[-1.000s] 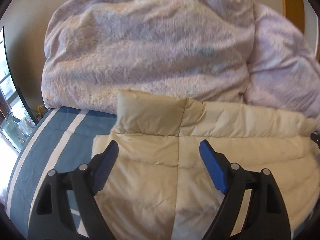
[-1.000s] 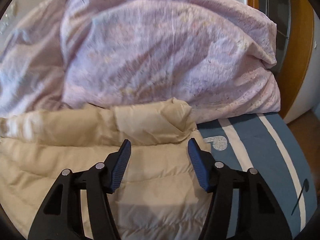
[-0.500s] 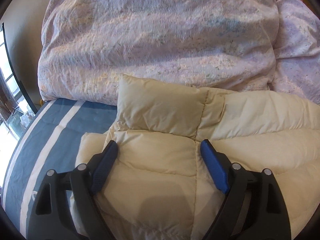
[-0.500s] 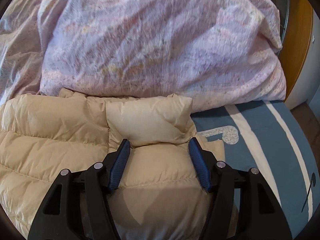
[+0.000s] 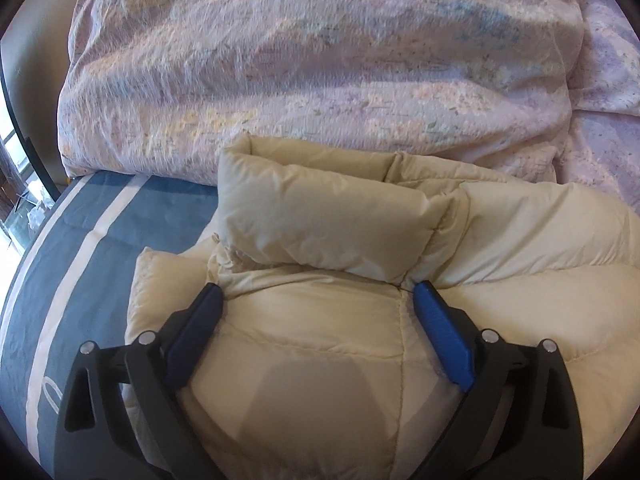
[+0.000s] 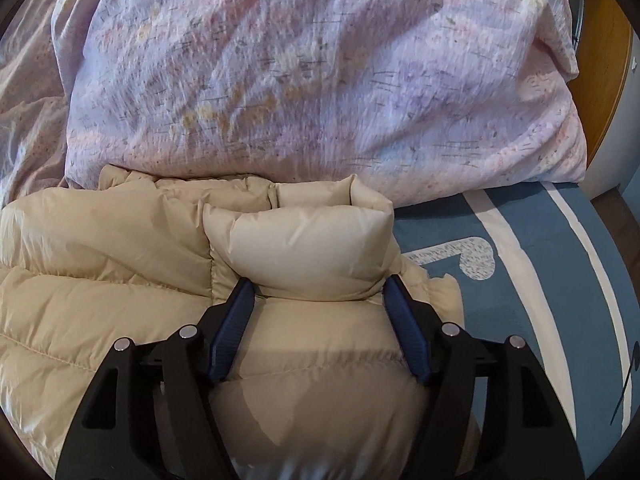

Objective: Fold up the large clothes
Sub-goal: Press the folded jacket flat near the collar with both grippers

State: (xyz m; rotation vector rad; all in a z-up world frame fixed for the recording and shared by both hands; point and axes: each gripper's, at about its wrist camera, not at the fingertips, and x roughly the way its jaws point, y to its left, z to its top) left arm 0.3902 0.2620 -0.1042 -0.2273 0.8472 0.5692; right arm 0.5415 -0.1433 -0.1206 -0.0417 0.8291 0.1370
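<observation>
A cream puffer jacket [image 5: 520, 248] lies on the bed, with a padded end [image 5: 320, 220] doubled over on top at its left side. My left gripper [image 5: 318, 292] is down on the jacket just in front of that fold. Its jaws are wide and opening, and padding bulges between the blue pads [image 5: 444, 340]. In the right wrist view the jacket [image 6: 100, 248] shows a similar doubled-over end [image 6: 300, 248] at its right side. My right gripper [image 6: 318, 282] sits just below it, jaws opening, with padding swelling between its pads [image 6: 408, 332].
A bunched lilac floral duvet [image 5: 320, 60] [image 6: 320, 80] fills the back, touching the jacket's far edge. The blue sheet with white stripes [image 5: 80, 240] [image 6: 520, 280] lies bare left and right of the jacket. Wooden furniture [image 6: 600, 60] stands at far right, a window [image 5: 12, 184] at far left.
Both grippers have come down and forward onto the jacket, which now looms larger and bulges between the fingers. Both pairs of jaws stand wider than before.
</observation>
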